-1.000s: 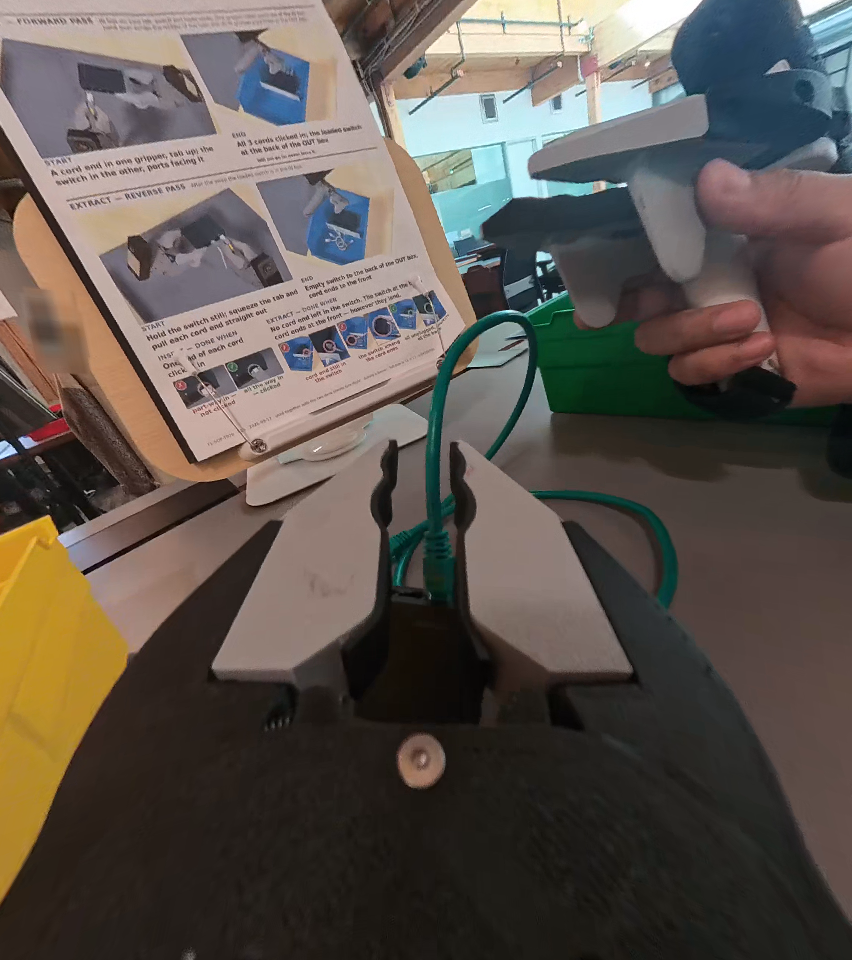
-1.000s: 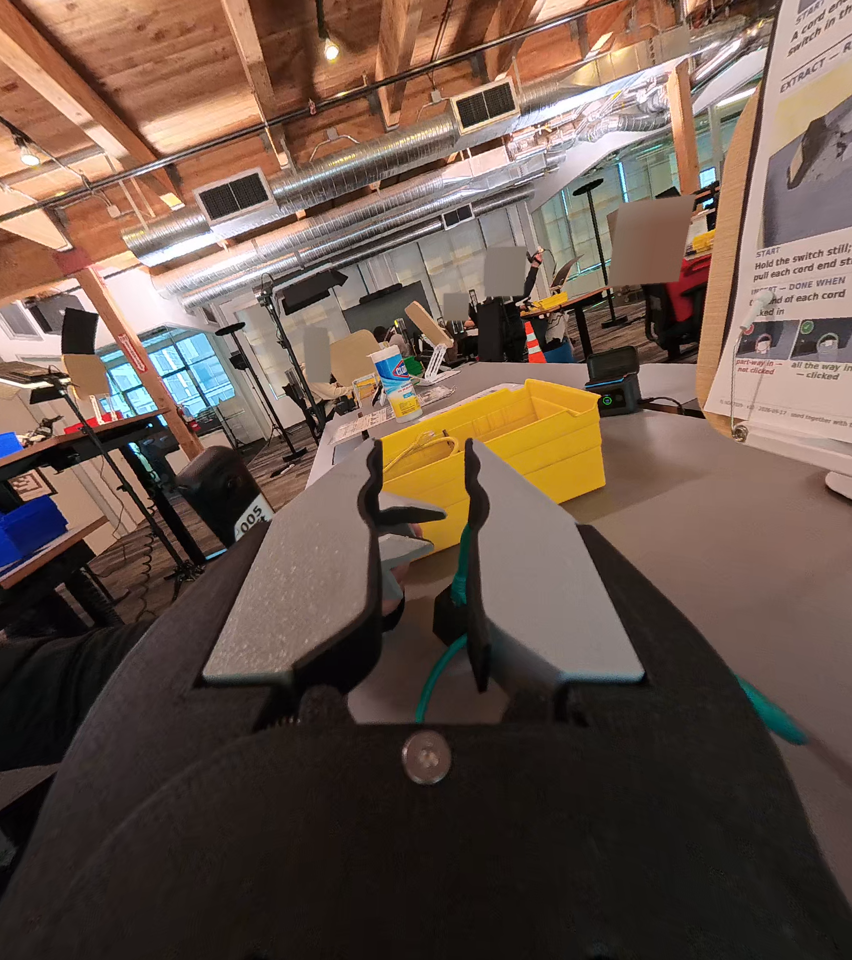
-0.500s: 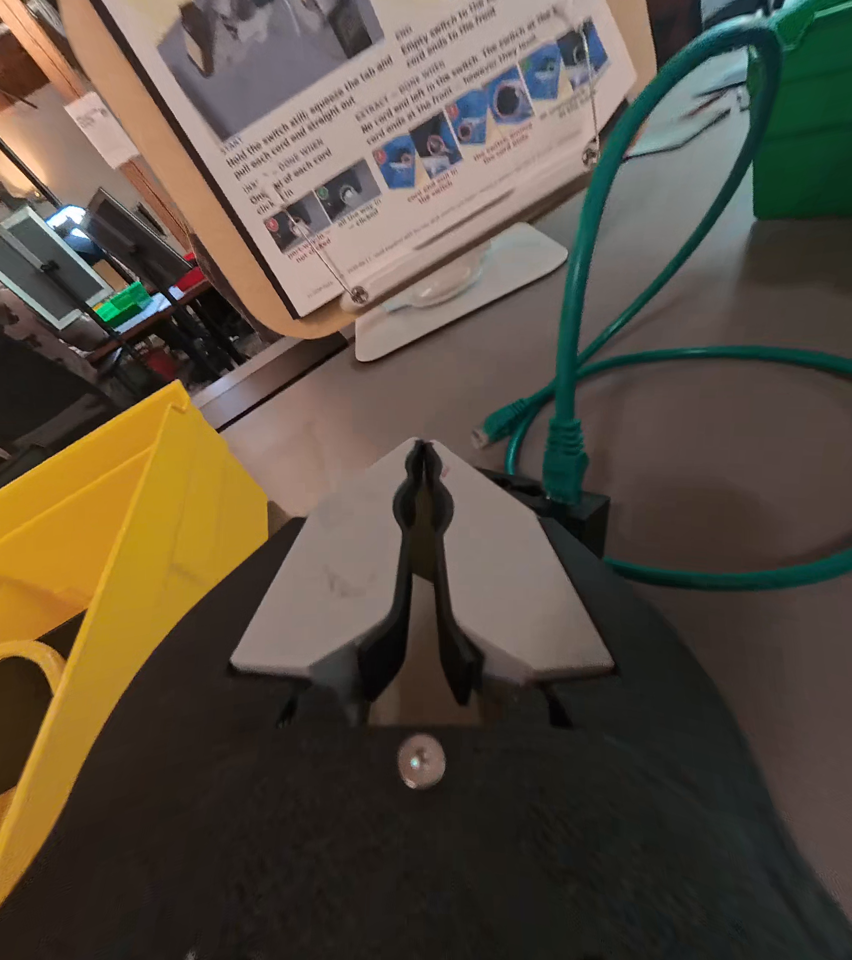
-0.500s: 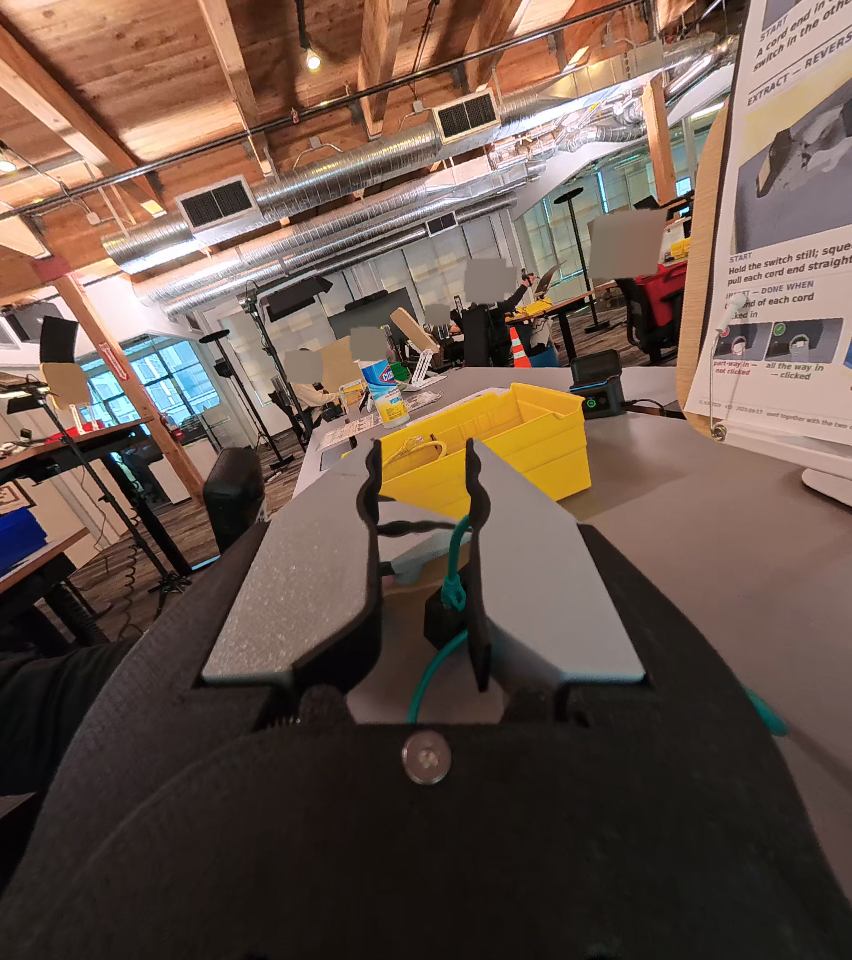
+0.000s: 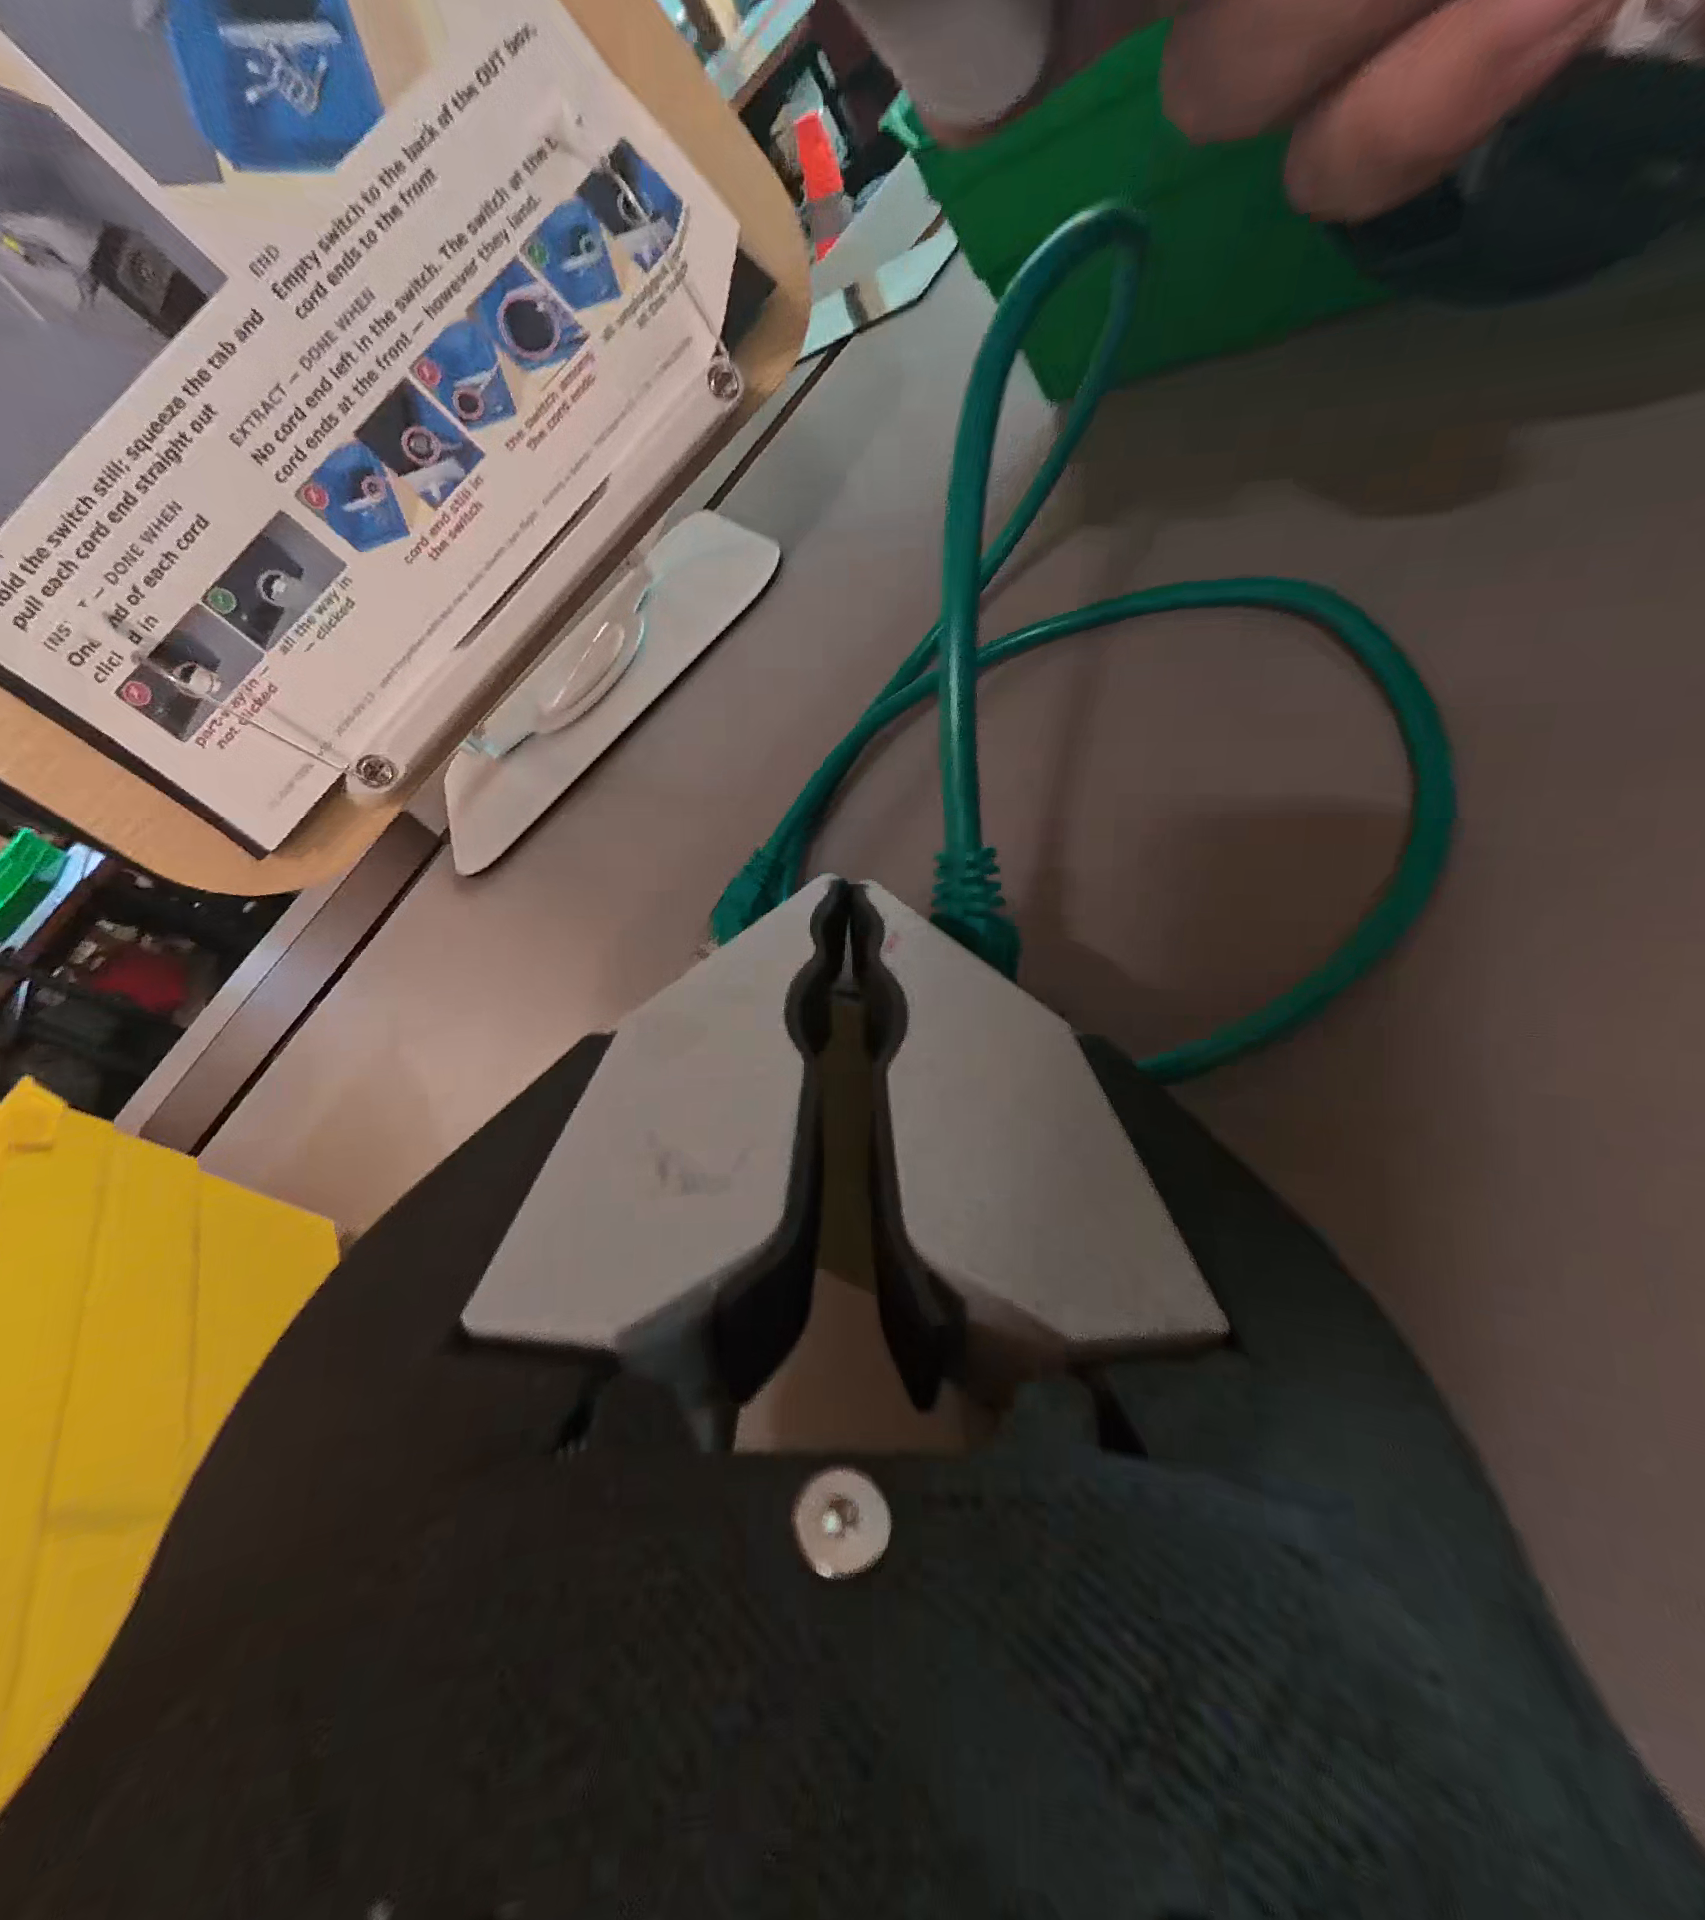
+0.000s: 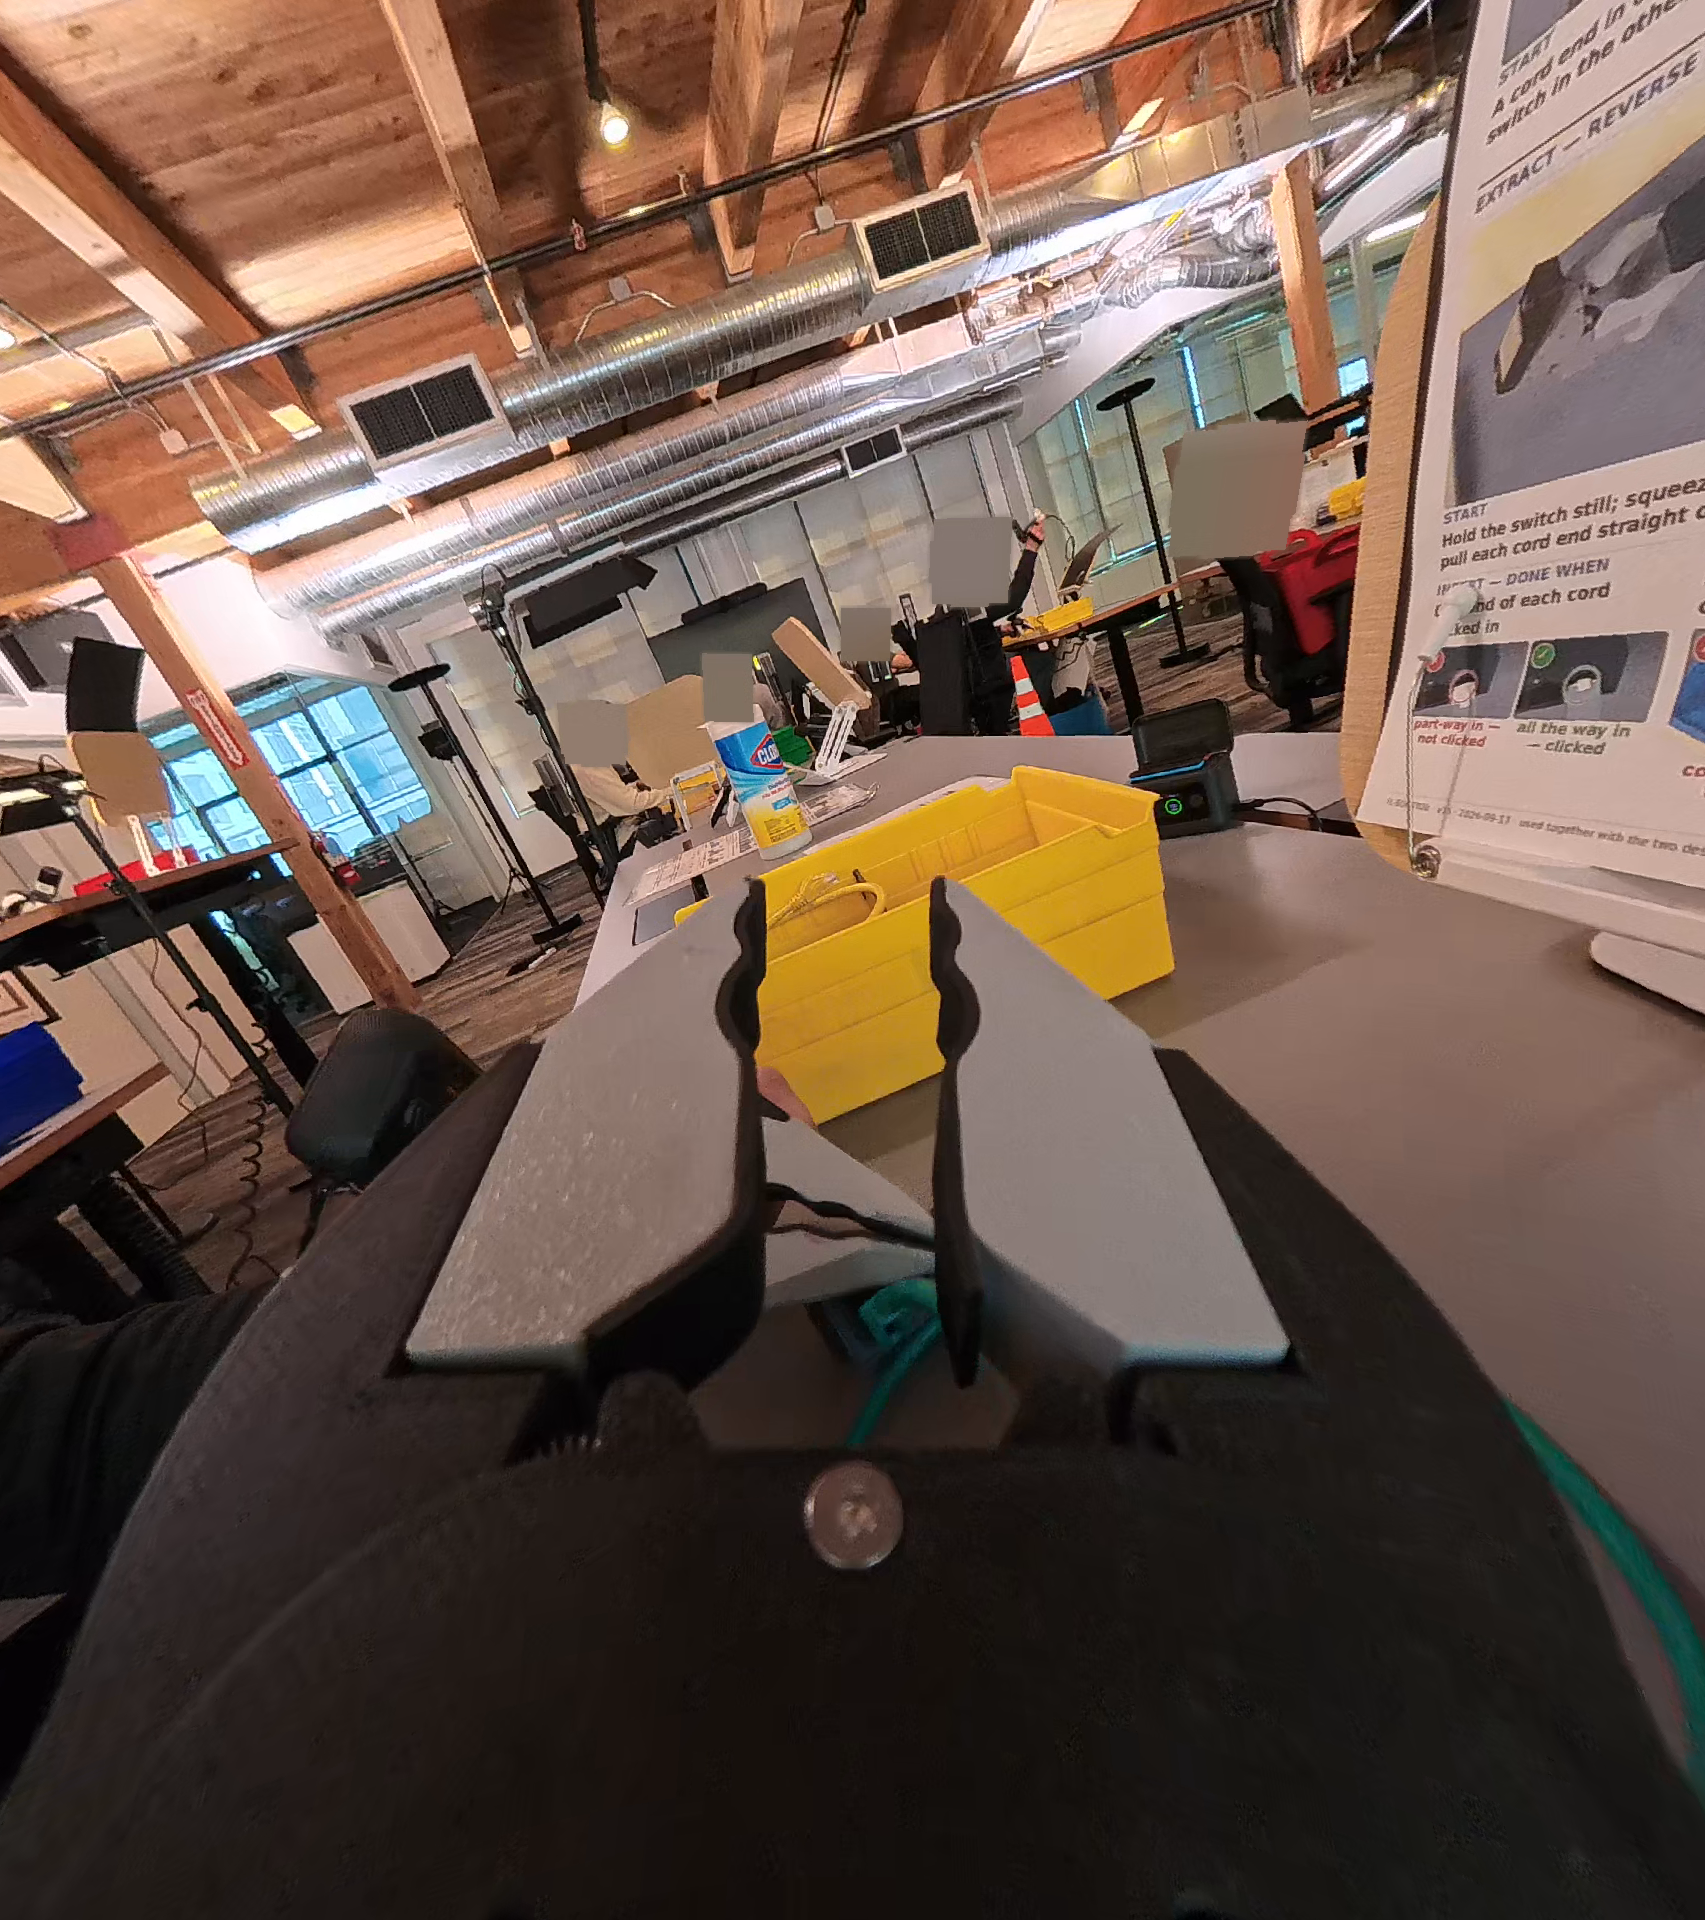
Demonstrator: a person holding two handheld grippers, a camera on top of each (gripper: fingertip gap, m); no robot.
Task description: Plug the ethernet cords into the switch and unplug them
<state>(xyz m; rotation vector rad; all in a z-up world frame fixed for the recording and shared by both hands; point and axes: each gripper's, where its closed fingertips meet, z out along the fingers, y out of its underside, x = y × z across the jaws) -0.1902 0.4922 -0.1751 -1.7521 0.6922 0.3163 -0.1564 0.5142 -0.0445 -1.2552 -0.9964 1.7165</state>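
To the left of the left claw sits a yellow bin, and up-left of it an instruction sheet on a stand. This claw's fingers are pressed together at the tips with nothing between them. Just right of the tips a green ethernet cord rises from its plug, which stands in a dark block (the switch, mostly hidden behind the finger), then loops over the grey table. Farther right and above, a hand shows before a green bin.

The right claw stands apart and empty; low between its fingers the cord's plug shows.
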